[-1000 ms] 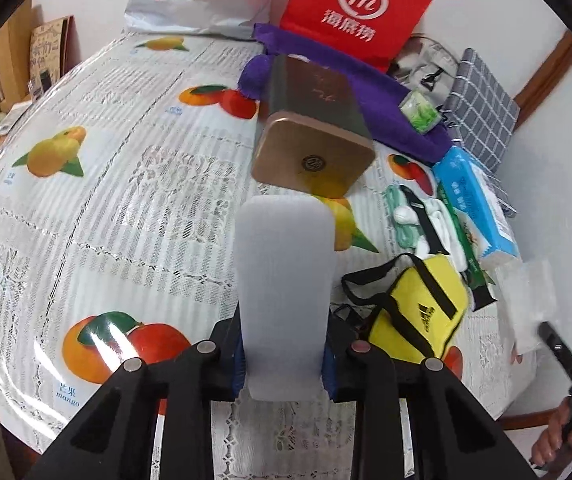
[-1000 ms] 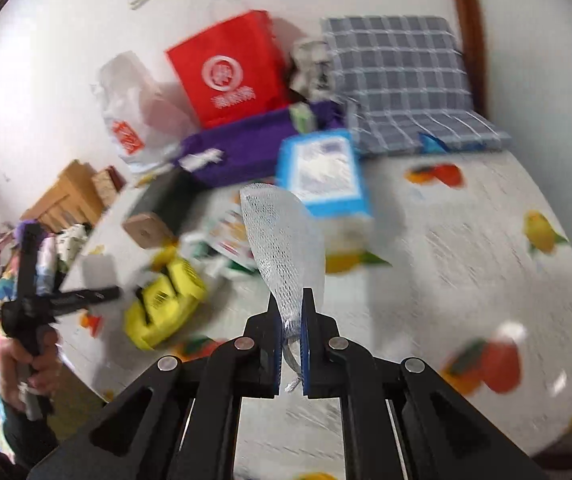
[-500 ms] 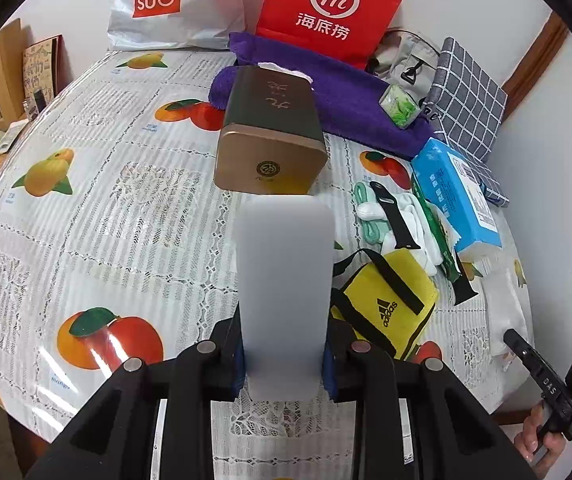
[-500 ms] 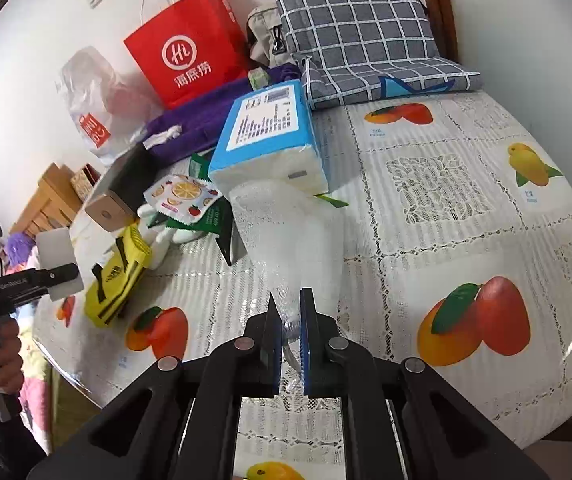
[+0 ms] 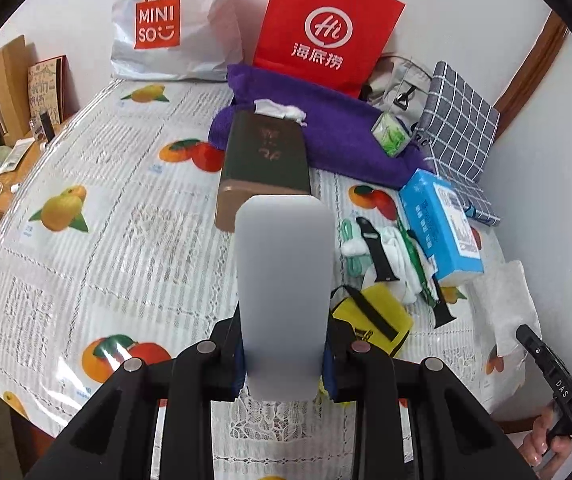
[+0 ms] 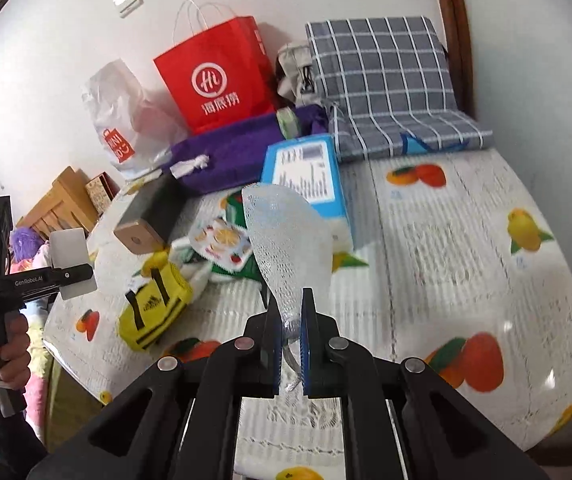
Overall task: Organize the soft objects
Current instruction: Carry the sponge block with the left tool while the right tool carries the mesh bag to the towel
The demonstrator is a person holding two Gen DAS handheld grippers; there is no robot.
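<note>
Your left hand-held gripper (image 5: pixel 284 354) is clamped on a pale, rounded foam block (image 5: pixel 284 280) that stands up out of the jaws, held in the air over the near edge of the counter (image 5: pixel 98 240). Your right hand-held gripper (image 6: pixel 289 344) is pinched nearly closed on the bottom of a clear bubbled plastic sheet (image 6: pixel 286 248), which fans upward above the counter's near side. Just past the foam block, toward the counter's right half, lies a small yellow pouch with black straps (image 5: pixel 374 320), and beside it a heap of white and green soft pieces with a black strap (image 5: pixel 378 248). A blue tissue pack (image 5: pixel 438 224) sits nearer the right edge. At mid-counter a dark box with a copper end (image 5: pixel 264 168) points toward you. Behind it a purple towel (image 5: pixel 326 128) stretches along the far edge, with a grey checked cushion (image 5: pixel 462 120) at the far right corner. A red paper bag (image 5: pixel 322 28) and a white plastic bag (image 5: pixel 174 28) stand against the wall.
</note>
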